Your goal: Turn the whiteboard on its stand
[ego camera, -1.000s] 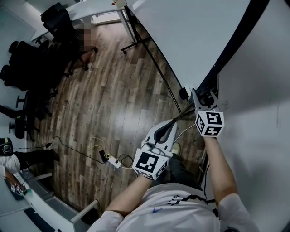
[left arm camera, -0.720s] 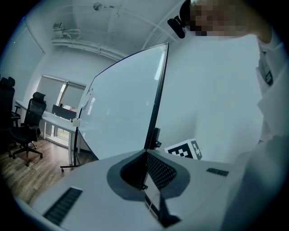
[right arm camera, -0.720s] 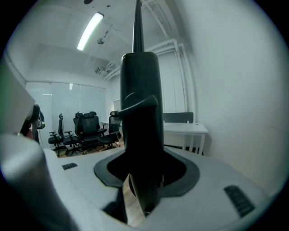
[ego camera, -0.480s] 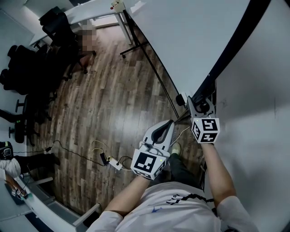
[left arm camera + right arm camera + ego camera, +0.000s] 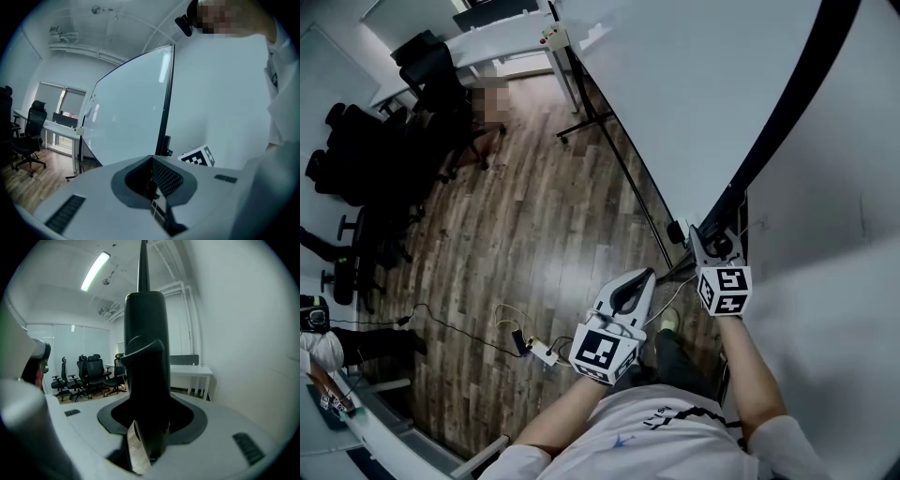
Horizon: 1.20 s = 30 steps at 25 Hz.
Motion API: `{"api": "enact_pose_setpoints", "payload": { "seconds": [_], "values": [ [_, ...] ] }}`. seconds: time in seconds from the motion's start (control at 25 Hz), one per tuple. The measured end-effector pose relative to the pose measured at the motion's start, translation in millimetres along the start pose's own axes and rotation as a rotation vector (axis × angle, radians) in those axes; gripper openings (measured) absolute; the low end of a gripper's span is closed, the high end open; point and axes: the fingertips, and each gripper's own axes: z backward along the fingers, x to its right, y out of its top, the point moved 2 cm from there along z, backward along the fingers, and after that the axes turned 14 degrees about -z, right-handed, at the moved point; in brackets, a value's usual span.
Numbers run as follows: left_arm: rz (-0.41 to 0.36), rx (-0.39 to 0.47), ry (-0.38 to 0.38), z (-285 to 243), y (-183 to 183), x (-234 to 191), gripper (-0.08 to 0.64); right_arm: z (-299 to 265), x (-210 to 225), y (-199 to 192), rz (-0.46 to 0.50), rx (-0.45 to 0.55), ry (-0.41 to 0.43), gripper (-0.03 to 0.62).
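Observation:
The whiteboard (image 5: 694, 84) fills the upper right of the head view, its white face rimmed by a black frame (image 5: 787, 122). My right gripper (image 5: 712, 246) is shut on the lower corner of that frame. In the right gripper view the black frame bar (image 5: 145, 357) stands upright between the jaws and fills the gap. My left gripper (image 5: 642, 277) hangs lower left of it, shut and holding nothing. The left gripper view looks past the closed left gripper (image 5: 152, 159) at the board face (image 5: 131, 112) and its black edge (image 5: 166, 103).
The stand's black leg and caster (image 5: 623, 164) run across the wood floor (image 5: 516, 234). Black office chairs (image 5: 366, 159) crowd the left. A white desk (image 5: 502, 37) stands at the back. A power strip with cables (image 5: 539, 352) lies near my feet. A white wall (image 5: 834, 281) is on the right.
Both grippers have slipped a little lower in the head view. The right gripper keeps its hold on the frame. The board's lower edge and stand leg have shifted slightly.

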Motion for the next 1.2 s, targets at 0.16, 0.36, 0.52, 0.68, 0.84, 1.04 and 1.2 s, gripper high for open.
{"api": "enact_pose_setpoints", "payload": {
  "seconds": [0.16,0.36,0.52,0.68,0.84,1.04,1.2],
  "values": [
    [-0.007,-0.002,-0.008,17.8,-3.0,9.1,0.012,17.5,-7.2,-11.6,-0.006,-0.005,-0.005,0.184],
    [-0.024,0.008,-0.026,38.7,-1.0,23.3,0.012,37.4,-14.4,-23.9,-0.011,-0.011,-0.018,0.184],
    [-0.034,0.011,-0.034,55.3,2.9,31.7,0.012,53.1,-19.8,-27.3,-0.014,-0.013,-0.023,0.184],
    [-0.040,0.013,-0.042,68.7,3.5,36.5,0.012,65.4,-25.0,-32.1,-0.013,-0.017,-0.027,0.184],
    [-0.043,0.017,-0.059,74.1,-0.7,43.3,0.012,76.3,-28.6,-42.8,-0.012,-0.029,-0.025,0.184],
    [-0.039,0.033,-0.076,77.7,3.8,50.7,0.012,99.5,-35.3,-51.9,-0.012,-0.041,-0.024,0.184],
    [-0.036,0.041,-0.081,79.0,4.7,53.3,0.012,112.1,-39.7,-58.2,-0.011,-0.048,-0.019,0.184]
  ]
}}
